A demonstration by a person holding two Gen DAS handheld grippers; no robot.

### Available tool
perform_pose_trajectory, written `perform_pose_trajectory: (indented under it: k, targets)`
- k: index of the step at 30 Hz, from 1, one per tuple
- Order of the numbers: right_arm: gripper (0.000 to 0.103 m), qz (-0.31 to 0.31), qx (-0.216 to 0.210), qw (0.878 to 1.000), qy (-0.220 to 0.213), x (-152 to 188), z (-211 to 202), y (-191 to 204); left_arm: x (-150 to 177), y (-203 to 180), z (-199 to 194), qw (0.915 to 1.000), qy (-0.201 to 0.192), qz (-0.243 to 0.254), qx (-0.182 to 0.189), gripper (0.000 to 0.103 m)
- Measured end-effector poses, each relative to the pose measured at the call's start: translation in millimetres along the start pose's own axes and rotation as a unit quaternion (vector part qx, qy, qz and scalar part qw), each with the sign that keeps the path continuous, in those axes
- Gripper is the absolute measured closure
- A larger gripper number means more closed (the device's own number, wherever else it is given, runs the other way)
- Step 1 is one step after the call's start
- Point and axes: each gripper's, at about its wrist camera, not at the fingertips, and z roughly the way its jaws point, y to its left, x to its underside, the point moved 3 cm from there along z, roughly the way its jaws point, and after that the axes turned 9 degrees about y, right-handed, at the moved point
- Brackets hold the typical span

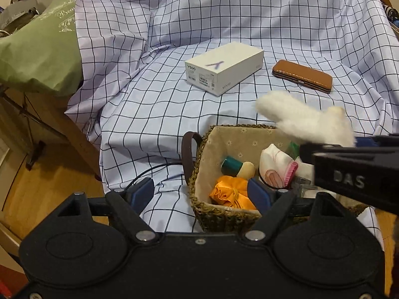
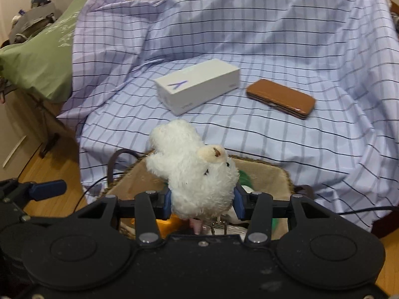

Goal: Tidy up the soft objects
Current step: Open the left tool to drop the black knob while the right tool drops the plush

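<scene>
A big checked sheet (image 1: pixel 249 37) covers the soft seat and lies in folds. On it sit a white box (image 1: pixel 224 68), a brown case (image 1: pixel 302 75) just beside the box, and a woven basket (image 1: pixel 219 214) near the front edge. A green pillow (image 1: pixel 37 54) rests at the sheet's left side.
</scene>
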Motion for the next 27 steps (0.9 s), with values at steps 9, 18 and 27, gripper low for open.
perform_pose_trajectory:
  k: [9,18,27]
  targets:
    - [0.04,-0.006,-0.013,1.0,-0.022,-2.4,-8.5,3.2,2.1,-4.7,-0.1,0.9999,0.005,0.009,0.01,0.024]
    - [0.024,0.039,0.042,0.997,-0.042,6.4,-23.0,-21.8,0.8,-7.3,-2.4,0.9997,0.004,0.011,0.021,0.024]
    - [0.008,0.065,0.101,0.992,-0.049,21.7,-38.2,-46.6,-7.7,-16.6,-13.6,0.9993,-0.016,0.019,0.029,0.01]
